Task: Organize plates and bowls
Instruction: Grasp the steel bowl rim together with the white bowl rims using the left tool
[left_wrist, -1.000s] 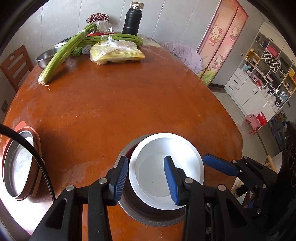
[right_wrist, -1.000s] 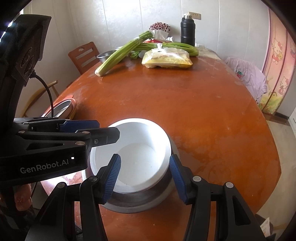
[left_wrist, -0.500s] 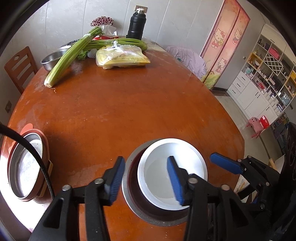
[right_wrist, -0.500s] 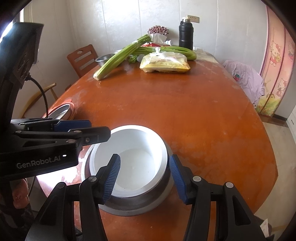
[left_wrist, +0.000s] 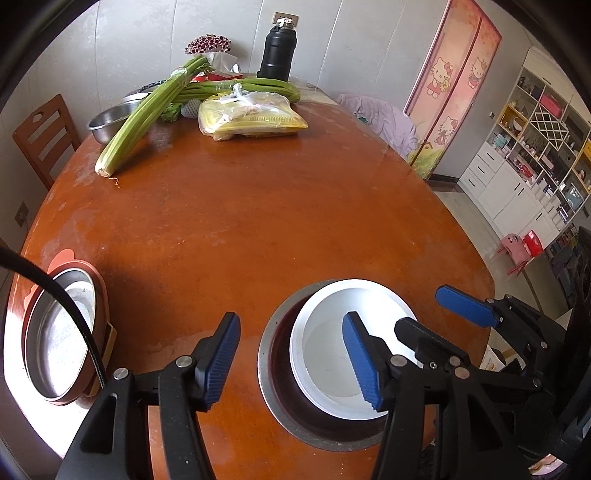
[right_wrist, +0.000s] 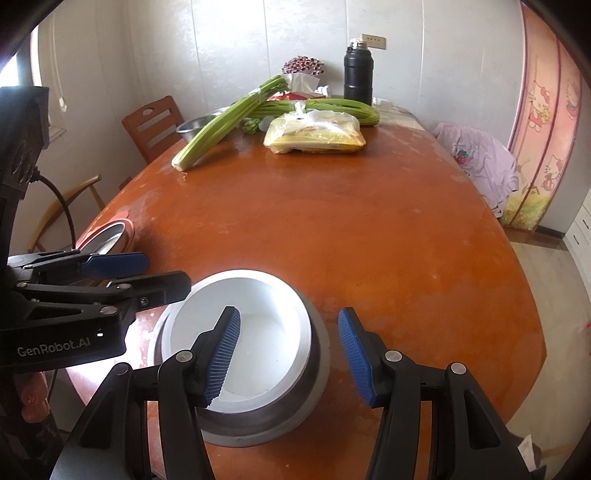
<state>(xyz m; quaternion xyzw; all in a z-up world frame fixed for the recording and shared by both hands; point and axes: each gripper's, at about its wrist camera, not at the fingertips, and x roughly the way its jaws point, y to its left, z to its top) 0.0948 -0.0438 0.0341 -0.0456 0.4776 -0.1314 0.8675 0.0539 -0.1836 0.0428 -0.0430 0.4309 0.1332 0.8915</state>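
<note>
A white bowl (left_wrist: 325, 354) (right_wrist: 266, 332) sits nested inside a larger metal bowl (left_wrist: 275, 398) (right_wrist: 319, 358) at the near edge of the round orange-brown table (left_wrist: 258, 221). My left gripper (left_wrist: 289, 316) straddles the left rims of both bowls. One pad hangs over the table and the other inside the white bowl; its jaws are opening and press on nothing. My right gripper (right_wrist: 288, 311) straddles the right rims, one pad inside the white bowl and one outside the metal bowl, open with gaps on both sides. Each gripper also shows in the other's view.
A metal pan in an orange-rimmed holder (left_wrist: 59, 339) (right_wrist: 110, 236) lies at the table's left edge. At the far side are celery stalks (left_wrist: 144, 118), a yellow food bag (left_wrist: 251, 118), a steel bowl (left_wrist: 107, 122) and a black flask (left_wrist: 277, 55). A wooden chair (left_wrist: 40, 136) stands far left.
My left gripper's jaws have spread off the white bowl's left rim, and the white bowl now rests lower inside the metal bowl. The right gripper's jaws kept their width.
</note>
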